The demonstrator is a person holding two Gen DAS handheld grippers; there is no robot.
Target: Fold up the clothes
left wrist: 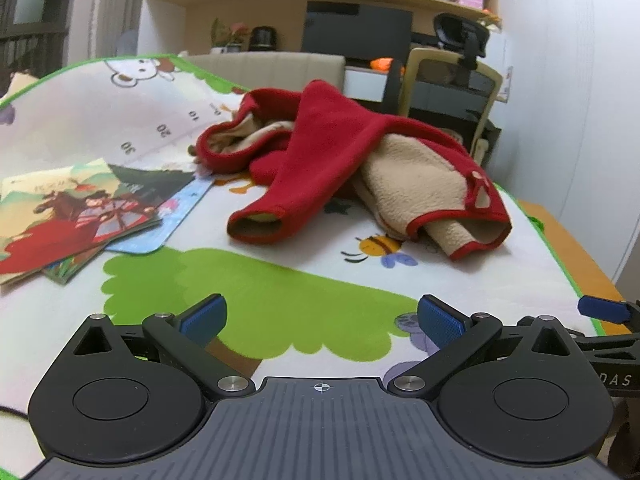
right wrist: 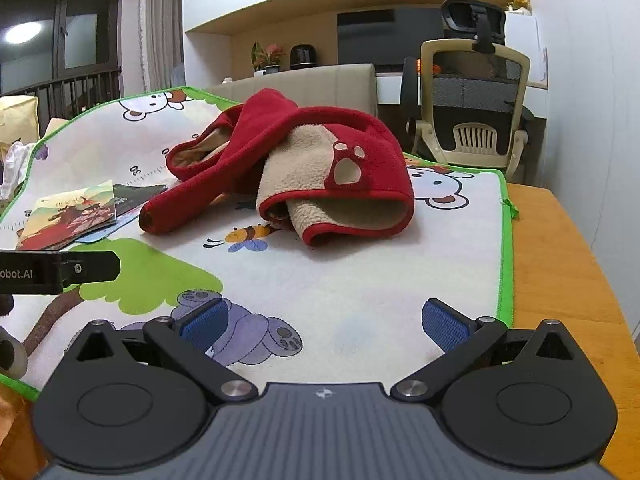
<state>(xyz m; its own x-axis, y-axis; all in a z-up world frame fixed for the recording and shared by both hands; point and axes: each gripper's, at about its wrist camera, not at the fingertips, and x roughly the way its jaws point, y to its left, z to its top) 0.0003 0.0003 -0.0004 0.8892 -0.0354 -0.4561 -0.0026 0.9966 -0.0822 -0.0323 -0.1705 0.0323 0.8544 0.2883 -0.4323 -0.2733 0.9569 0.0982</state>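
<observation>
A red fleece garment (left wrist: 332,148) with beige lining lies crumpled on a cartoon-printed mat (left wrist: 280,296), one sleeve reaching toward me. The right wrist view shows the same red garment (right wrist: 376,144) heaped in mid-mat, a paw patch on its side. My left gripper (left wrist: 320,318) is open, hovering low over the mat's near part, well short of the garment, nothing between its blue pads (left wrist: 206,318). My right gripper (right wrist: 324,322) is also open and empty, near the mat's front right. Part of the left gripper's body (right wrist: 60,272) shows at the left edge.
Several picture books (left wrist: 68,216) lie on the mat's left side, also seen as picture books (right wrist: 72,212). A wooden table edge (right wrist: 560,264) runs along the right. An office chair (right wrist: 472,112) stands behind the table, with a desk and shelves beyond.
</observation>
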